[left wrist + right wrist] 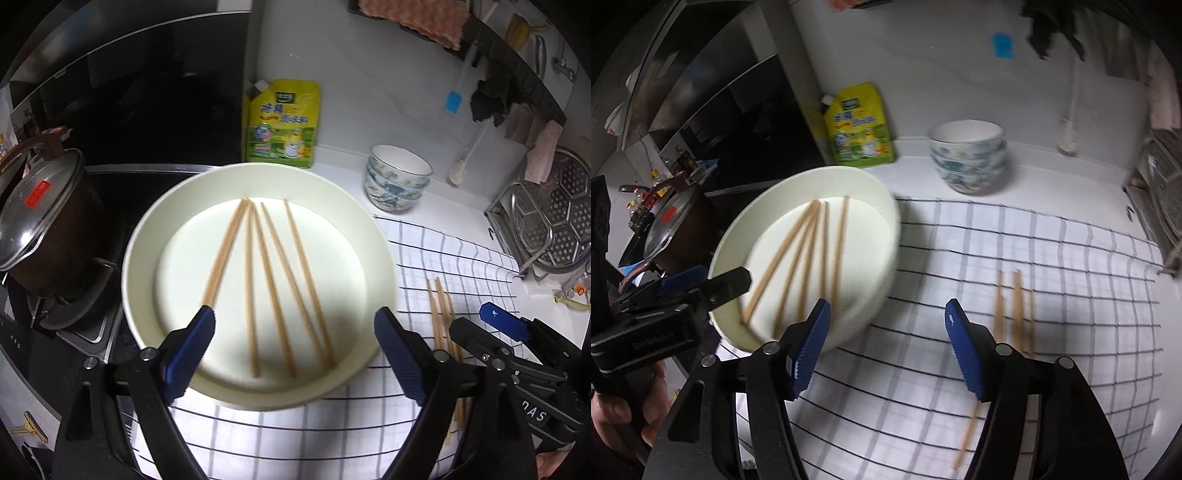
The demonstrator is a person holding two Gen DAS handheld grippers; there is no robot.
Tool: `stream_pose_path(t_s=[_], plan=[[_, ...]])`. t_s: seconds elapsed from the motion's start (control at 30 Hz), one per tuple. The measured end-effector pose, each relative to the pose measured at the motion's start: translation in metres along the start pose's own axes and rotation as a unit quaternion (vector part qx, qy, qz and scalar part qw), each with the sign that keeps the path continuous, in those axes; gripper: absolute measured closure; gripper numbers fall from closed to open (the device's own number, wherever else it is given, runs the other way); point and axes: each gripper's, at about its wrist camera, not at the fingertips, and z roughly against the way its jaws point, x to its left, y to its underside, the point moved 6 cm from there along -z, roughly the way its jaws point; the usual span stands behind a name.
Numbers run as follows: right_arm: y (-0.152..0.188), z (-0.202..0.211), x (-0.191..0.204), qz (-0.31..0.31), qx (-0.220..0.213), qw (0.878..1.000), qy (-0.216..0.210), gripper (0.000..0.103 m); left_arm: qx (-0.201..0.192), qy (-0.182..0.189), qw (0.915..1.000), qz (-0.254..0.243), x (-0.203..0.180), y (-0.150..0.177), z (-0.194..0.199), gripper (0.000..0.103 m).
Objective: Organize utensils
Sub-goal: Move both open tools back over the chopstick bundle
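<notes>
Here the loose chopsticks [1015,310] lie lengthwise on the checked cloth [1052,258], just right of your right gripper [886,347], nearer than your left gripper [295,354]; both jaws gape empty.

Both cameras ride just behind their own grippers and look steeply down and forward over the tabletop [343,155] toward the back wall. The left wrist view sits close above the white plate [140,236], which fills the middle of its picture between the left gripper [294,332] fingers; the right gripper [476,321] shows at its lower right edge. The right wrist view faces the same way from further right, centred on the checked cloth [1052,258] between the right gripper [886,314] fingers, with the plate [882,206] at its left. Both views share the plate, the chopsticks in it [271,280], the cloth, the yellow pouch [282,122] and the stacked bowls [397,181].
</notes>
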Motion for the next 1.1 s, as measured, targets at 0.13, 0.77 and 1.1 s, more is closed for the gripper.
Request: stream_pose_path(t_s=[0.13,0.77,1.1], plan=[[0.013,0.006,-0.032,-0.018,0.012,1.0,0.012,0.038,0.011,0.014,0.9998,-0.01,-0.026,0.009,-0.004,0.013],[0.087,-0.002,-0.153,-0.075,0.07,0.992,0.076,0.038,0.063,0.047,0.995,-0.062,-0.13,0.059,-0.047,0.012],[0.109,-0.03,-0.158,-0.055,0.097,0.991,0.071,0.038,0.093,0.024,0.9922,-0.08,-0.142,0.092,-0.077,0.012]])
